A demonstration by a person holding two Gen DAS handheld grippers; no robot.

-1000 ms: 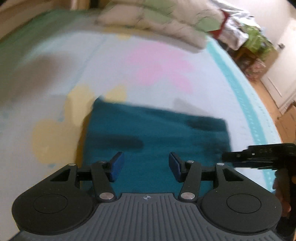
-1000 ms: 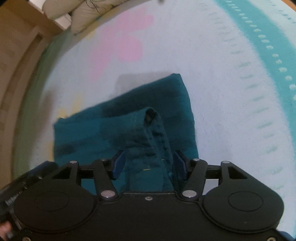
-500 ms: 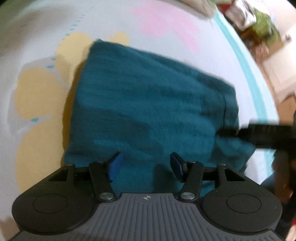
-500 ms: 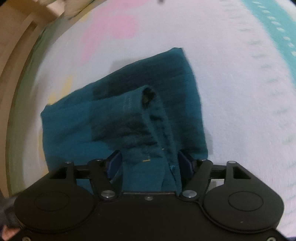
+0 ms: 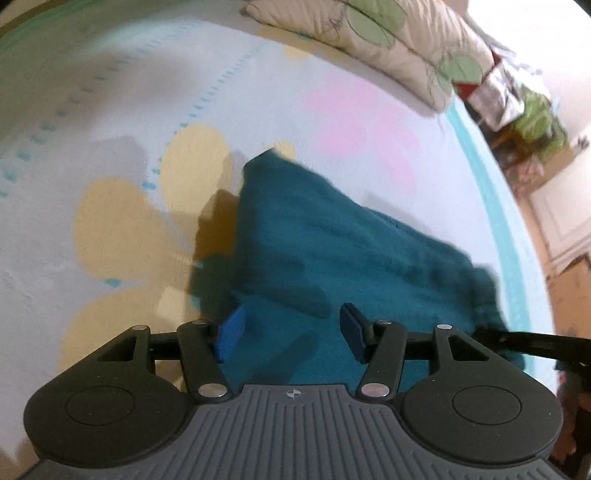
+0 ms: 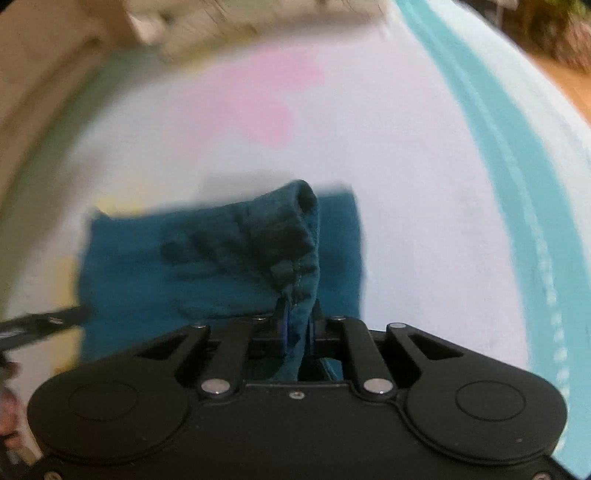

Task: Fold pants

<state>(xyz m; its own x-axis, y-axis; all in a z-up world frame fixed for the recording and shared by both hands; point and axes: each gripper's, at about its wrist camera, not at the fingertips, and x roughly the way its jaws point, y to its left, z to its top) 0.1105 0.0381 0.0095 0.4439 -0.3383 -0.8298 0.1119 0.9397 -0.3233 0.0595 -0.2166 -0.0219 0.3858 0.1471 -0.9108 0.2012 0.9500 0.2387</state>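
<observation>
Dark teal pants (image 5: 332, 251) lie partly folded on a pale bed sheet. My left gripper (image 5: 290, 334) hovers over their near edge with its blue pads wide apart and only flat cloth below them. In the right wrist view the pants (image 6: 207, 266) rise in a bunched ridge toward my right gripper (image 6: 297, 332), whose jaws are closing and pinch that fold of teal cloth between the pads. The right gripper's dark body (image 5: 528, 341) shows at the left wrist view's right edge, at the pants' corner.
The sheet (image 5: 110, 110) carries yellow and pink flower prints and a teal border stripe (image 6: 517, 184). Pillows (image 5: 369, 29) lie at the head of the bed. Cluttered furniture (image 5: 524, 110) and wooden floor lie past the bed's right side.
My right gripper's jaws have gone from wide apart to pinched on the pants' fold, and the cloth is now pulled up into a ridge. The left gripper shifted over the pants and stayed open.
</observation>
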